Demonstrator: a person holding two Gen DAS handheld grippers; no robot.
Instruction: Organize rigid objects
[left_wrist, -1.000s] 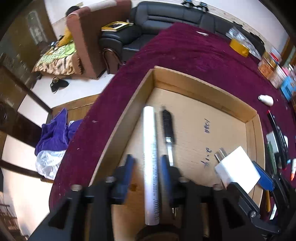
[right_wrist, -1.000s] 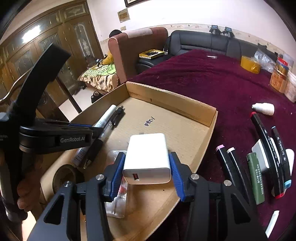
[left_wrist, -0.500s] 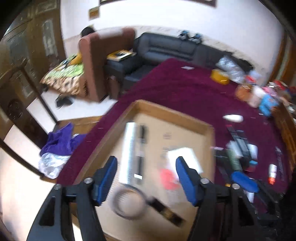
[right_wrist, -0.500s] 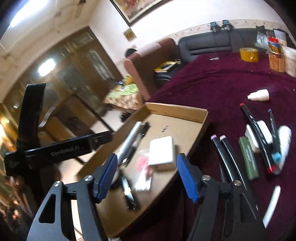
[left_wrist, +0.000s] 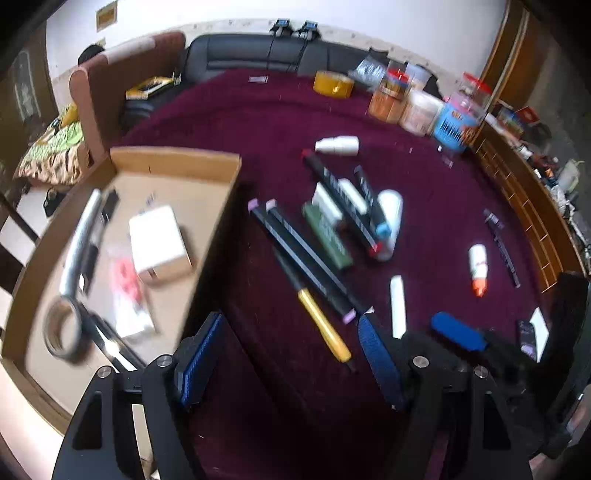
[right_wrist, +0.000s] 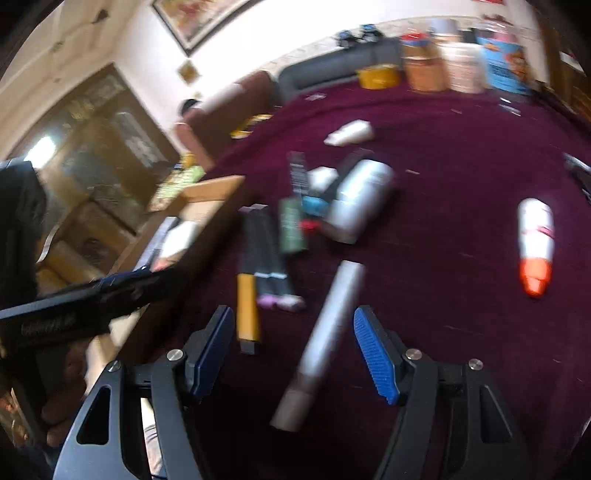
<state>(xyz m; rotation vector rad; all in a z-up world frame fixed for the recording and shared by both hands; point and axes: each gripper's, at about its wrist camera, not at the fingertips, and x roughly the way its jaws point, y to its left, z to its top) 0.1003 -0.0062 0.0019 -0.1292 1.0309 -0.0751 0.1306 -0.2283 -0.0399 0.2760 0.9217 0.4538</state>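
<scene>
With both claws wide and empty, my right claw (right_wrist: 293, 350) hovers over slim white cylindrical pen (right_wrist: 325, 332) on maroon cloth surface (right_wrist: 443, 155). I'd straddle mid-barrel, close squarely. Left claw (left_wrist: 288, 354) near gold-barrelled pen (left_wrist: 323, 325); shallow cardboard tray (left_wrist: 177, 162) at left.

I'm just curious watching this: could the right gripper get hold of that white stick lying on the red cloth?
Probably yes. The right gripper is open, and the white stick lies alone on the cloth, pointing between its fingers, nothing covering it.
</scene>
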